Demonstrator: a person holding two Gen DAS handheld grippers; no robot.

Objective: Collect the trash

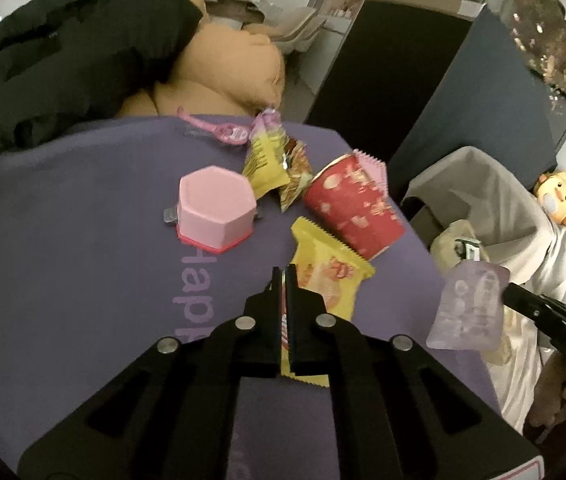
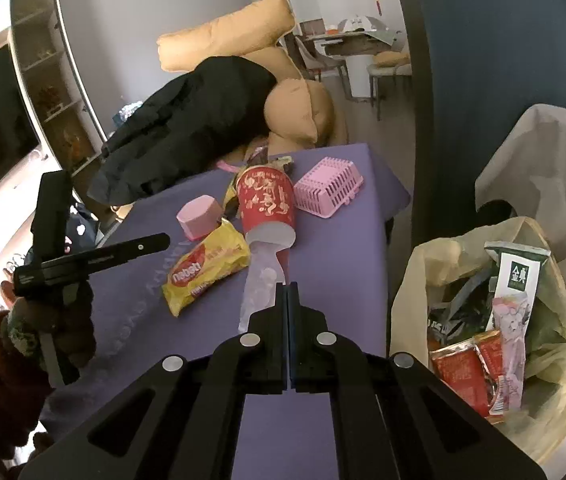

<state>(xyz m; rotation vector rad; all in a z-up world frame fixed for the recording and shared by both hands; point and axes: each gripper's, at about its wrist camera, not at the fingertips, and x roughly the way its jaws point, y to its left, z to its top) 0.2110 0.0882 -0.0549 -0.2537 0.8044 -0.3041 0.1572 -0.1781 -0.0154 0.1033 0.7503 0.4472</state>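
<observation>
Lower centre, left view: left gripper (image 1: 283, 276) clamps yellow snack wrapper (image 1: 329, 280).
Right gripper (image 2: 287, 286): pinches translucent wrapper (image 2: 261, 284).
Bag direction: trash bag (image 2: 415, 280) sits right of frame, nearer right gripper.

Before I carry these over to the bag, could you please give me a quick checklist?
1. Left claw grip on the yellow wrapper: ok, shut on it.
2. Right claw grip on the pale packet: ok, pinched at its near edge.
3. Trash bag ready: ok, mouth open beside the table, trash already inside.
4. Yellow wrapper free of the red cup: cannot tell; its far end lies right by the cup, which is on its side.
5. Table cleared of trash: not ok; the red cup and the crumpled wrappers behind it remain.
</observation>
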